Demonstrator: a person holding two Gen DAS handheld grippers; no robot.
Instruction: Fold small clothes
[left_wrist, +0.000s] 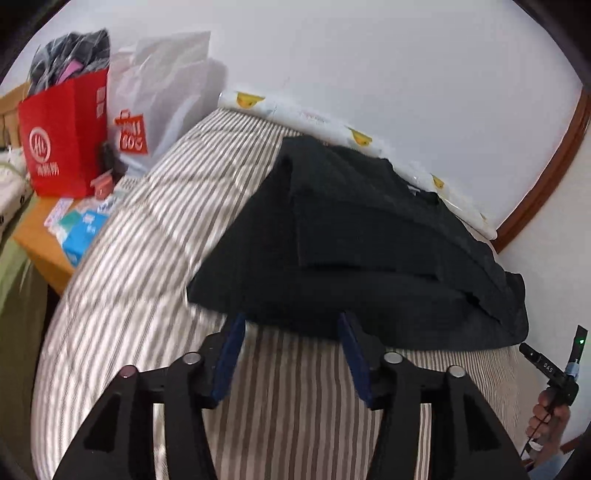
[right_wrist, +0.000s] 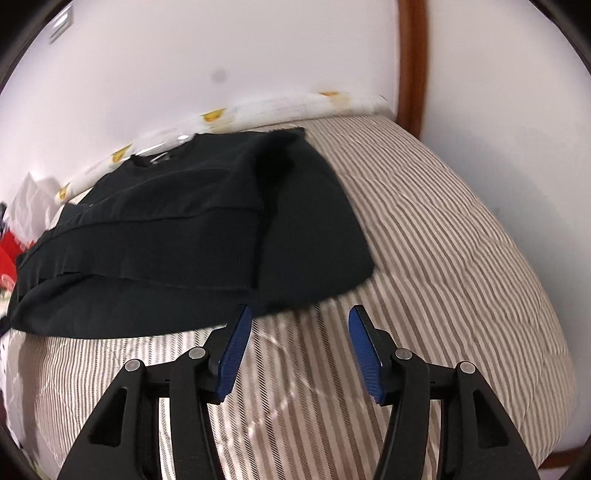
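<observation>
A black sweater (left_wrist: 354, 240) lies partly folded on the striped bed cover (left_wrist: 147, 229), with its sides turned in and its collar toward the wall. It also shows in the right wrist view (right_wrist: 184, 229). My left gripper (left_wrist: 291, 321) is open and empty, with its blue pads at the sweater's near hem. My right gripper (right_wrist: 299, 314) is open and empty, just in front of the sweater's near right corner, over the striped cover (right_wrist: 443, 240). The right hand and its handle show at the left wrist view's lower right (left_wrist: 554, 384).
A white roll with yellow prints (left_wrist: 354, 136) lies along the wall behind the sweater. A red paper bag (left_wrist: 62, 140), a white plastic bag (left_wrist: 159, 96) and small boxes (left_wrist: 81, 229) sit on a wooden table at the left. A brown wooden frame (right_wrist: 410, 62) stands at the bed's right.
</observation>
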